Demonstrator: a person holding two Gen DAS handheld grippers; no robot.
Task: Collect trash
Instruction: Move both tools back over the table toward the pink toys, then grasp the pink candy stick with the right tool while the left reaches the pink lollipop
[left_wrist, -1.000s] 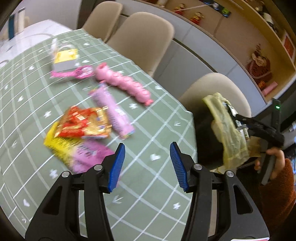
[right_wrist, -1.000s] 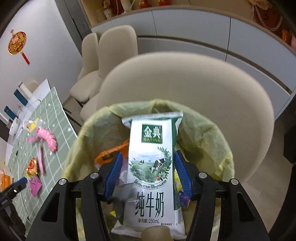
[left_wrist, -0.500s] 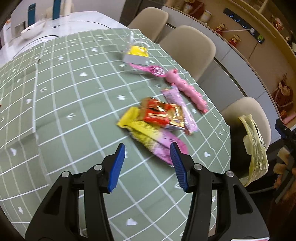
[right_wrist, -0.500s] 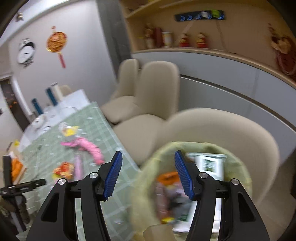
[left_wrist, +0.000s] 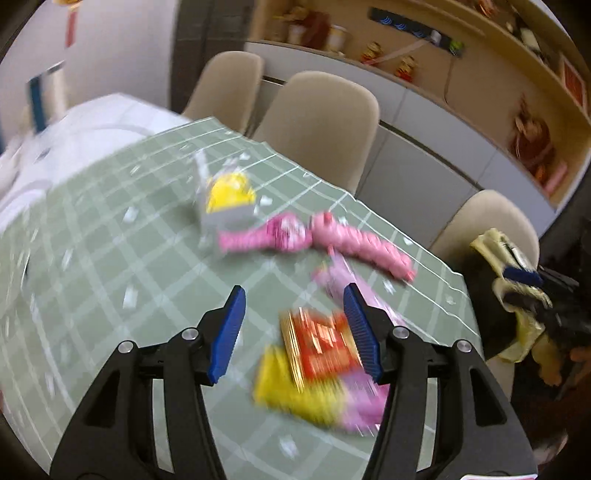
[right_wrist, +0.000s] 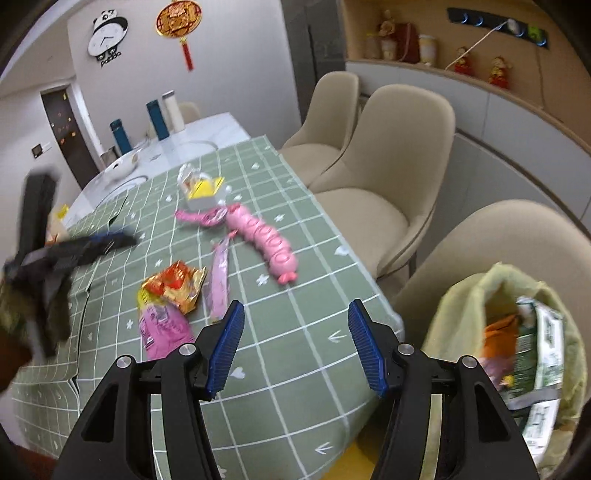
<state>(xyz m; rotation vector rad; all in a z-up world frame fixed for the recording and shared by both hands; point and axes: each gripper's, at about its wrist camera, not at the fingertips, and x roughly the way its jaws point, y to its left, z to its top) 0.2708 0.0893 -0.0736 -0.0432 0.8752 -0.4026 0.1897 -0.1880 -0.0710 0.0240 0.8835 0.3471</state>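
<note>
Wrappers lie on the green checked tablecloth (right_wrist: 280, 354): a red and gold packet (right_wrist: 175, 286) (left_wrist: 319, 352), a pink and yellow packet (right_wrist: 162, 325) (left_wrist: 314, 402), a long pink wrapper (right_wrist: 218, 282) and a pink caterpillar-shaped pack (right_wrist: 264, 240) (left_wrist: 364, 245). A yellow trash bag (right_wrist: 506, 332) holding a milk carton (right_wrist: 543, 354) hangs at the right. My left gripper (left_wrist: 293, 328) is open above the red packet. My right gripper (right_wrist: 295, 345) is open and empty over the table edge.
A clear box with a yellow item (right_wrist: 203, 188) and a pink comb-like item (right_wrist: 201, 218) lie farther back. Beige chairs (right_wrist: 391, 147) line the table's right side. Bottles (right_wrist: 157, 120) and a bowl (right_wrist: 122, 168) stand on the far white tabletop.
The right gripper has let go of the milk carton into the bag and swung left toward the table. The left gripper moved over the wrappers; its view is blurred.
</note>
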